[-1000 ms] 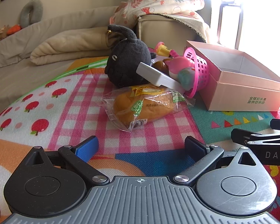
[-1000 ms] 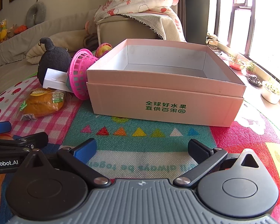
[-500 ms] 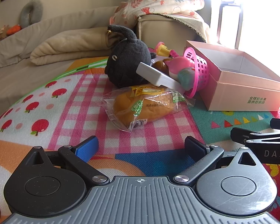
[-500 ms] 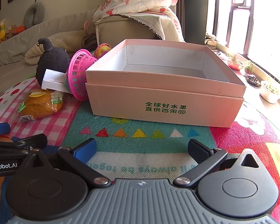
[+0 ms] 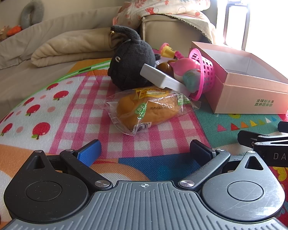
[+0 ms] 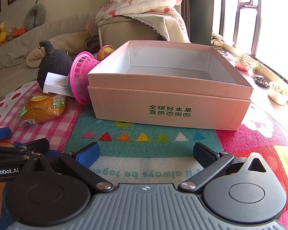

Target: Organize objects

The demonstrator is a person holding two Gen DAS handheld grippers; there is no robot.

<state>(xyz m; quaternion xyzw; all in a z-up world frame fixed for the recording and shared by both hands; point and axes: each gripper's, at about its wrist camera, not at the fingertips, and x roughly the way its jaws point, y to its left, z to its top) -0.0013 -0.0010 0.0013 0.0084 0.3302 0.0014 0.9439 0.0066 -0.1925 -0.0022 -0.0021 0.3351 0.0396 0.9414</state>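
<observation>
1. Left claw [image 5: 145, 150] spread apart, holding nothing, over play mat [image 5: 71, 103].
2. Right claw [image 6: 146, 152] apart, holding nothing.
3. Wrapped bread [image 5: 147, 108] lies on mat beside black plush [image 5: 131, 65], tipped pink basket [image 5: 203, 72].
4. Pink box [image 6: 170, 94] open, just beside the basket.

Bright play-mat colours, pink box, dark plush.

Play mat [image 5: 71, 103] printed in pink-and-white check, red apples on white, a teal band with a row of coloured triangles, orange and blue patches nearer the camera. Pale pink box [image 6: 169, 95] with a white inside and green lettering on its front. Charcoal-black plush toy [image 5: 131, 65]; hot-pink lattice basket [image 5: 205, 72]; white flat block [image 5: 161, 79]. Golden-brown bread [image 5: 147, 111] in clear wrap with green and yellow labels. Black left gripper [image 5: 145, 150] and black right gripper [image 6: 146, 151], each with one blue finger pad and one black. Cream quilt [image 6: 142, 2] with red floral print, beige sofa.
</observation>
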